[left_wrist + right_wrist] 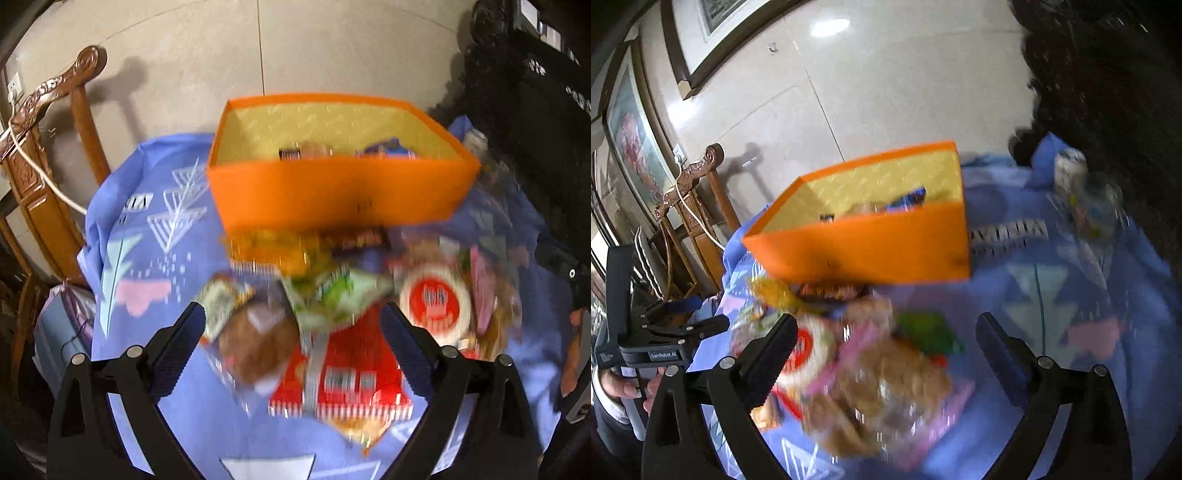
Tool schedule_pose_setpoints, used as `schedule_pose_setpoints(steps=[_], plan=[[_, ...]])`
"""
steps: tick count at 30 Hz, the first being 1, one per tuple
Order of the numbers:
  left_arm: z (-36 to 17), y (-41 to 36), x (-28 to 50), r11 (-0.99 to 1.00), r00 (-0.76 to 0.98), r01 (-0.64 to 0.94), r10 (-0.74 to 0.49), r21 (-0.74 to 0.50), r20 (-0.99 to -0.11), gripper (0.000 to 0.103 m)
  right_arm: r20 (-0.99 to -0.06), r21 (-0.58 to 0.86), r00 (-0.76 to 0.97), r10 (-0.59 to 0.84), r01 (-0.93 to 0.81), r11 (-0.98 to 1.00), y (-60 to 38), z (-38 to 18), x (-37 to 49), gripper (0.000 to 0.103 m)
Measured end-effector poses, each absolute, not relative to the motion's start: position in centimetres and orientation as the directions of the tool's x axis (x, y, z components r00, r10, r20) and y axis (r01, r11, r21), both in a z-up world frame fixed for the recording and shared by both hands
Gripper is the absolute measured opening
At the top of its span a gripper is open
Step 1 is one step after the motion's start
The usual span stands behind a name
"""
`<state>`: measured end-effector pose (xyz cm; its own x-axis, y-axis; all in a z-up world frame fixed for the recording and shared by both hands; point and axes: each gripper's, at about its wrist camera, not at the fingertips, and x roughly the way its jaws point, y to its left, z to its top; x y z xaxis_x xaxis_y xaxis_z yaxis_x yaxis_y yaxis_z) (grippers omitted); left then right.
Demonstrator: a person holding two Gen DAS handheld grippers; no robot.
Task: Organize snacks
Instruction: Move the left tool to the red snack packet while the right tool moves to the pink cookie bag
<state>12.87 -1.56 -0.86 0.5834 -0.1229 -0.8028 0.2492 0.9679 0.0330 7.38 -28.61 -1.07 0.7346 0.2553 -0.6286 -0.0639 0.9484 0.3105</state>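
Note:
An orange box (332, 195) with a yellow inside stands on the blue cloth and holds a few snacks; it also shows in the right wrist view (864, 254). A blurred pile of snack packets lies in front of it: a red packet (351, 380), a green one (332, 295), a brown one (255, 343) and a round red-and-white one (436, 299). My left gripper (293, 325) is open above the pile, holding nothing. My right gripper (886, 332) is open above a brown packet (886, 387) and a pink one (849, 354), holding nothing.
A blue patterned cloth (155, 229) covers the table. A carved wooden chair (48, 147) with a white cable stands at the left. A small patterned packet (1078, 192) lies at the far right. The left gripper's body (653, 343) shows in the right view's left edge.

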Motion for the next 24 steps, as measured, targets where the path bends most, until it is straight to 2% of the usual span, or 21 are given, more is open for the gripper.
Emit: schedule_pose_setpoints(steps=[6,13,18,22,24], plan=[[-3.9,-1.7,10.7,0.968,0.536,0.247,-0.108,0.034,-0.838,0.093,-0.631,0.372,0.726,0.271,-0.023,0.928,-29.3,-4.1,4.7,0.098],[-6.4,-2.2,11.9,0.973,0.467,0.227,-0.134,-0.028,-0.874,0.093,-0.617,0.442,0.716,0.327,-0.028,0.896,-29.5,-6.8,4.8,0.098],[-7.7,-2.4,13.5,0.979,0.441,0.186,-0.161,-0.086,-0.883,0.099,-0.590,0.502,0.714,0.377,-0.042,0.864,-30.1,-7.9,5.3,0.098],[-8.1,-2.9,14.1,0.978,0.441,0.183,-0.171,-0.098,-0.881,0.099,-0.623,0.508,0.681,0.385,-0.022,0.861,-30.0,-9.0,5.9,0.098],[-8.3,-3.3,14.2,0.976,0.461,0.198,-0.172,-0.088,-0.871,0.099,-0.611,0.516,0.685,0.397,-0.036,0.856,-29.9,-9.0,5.7,0.098]])
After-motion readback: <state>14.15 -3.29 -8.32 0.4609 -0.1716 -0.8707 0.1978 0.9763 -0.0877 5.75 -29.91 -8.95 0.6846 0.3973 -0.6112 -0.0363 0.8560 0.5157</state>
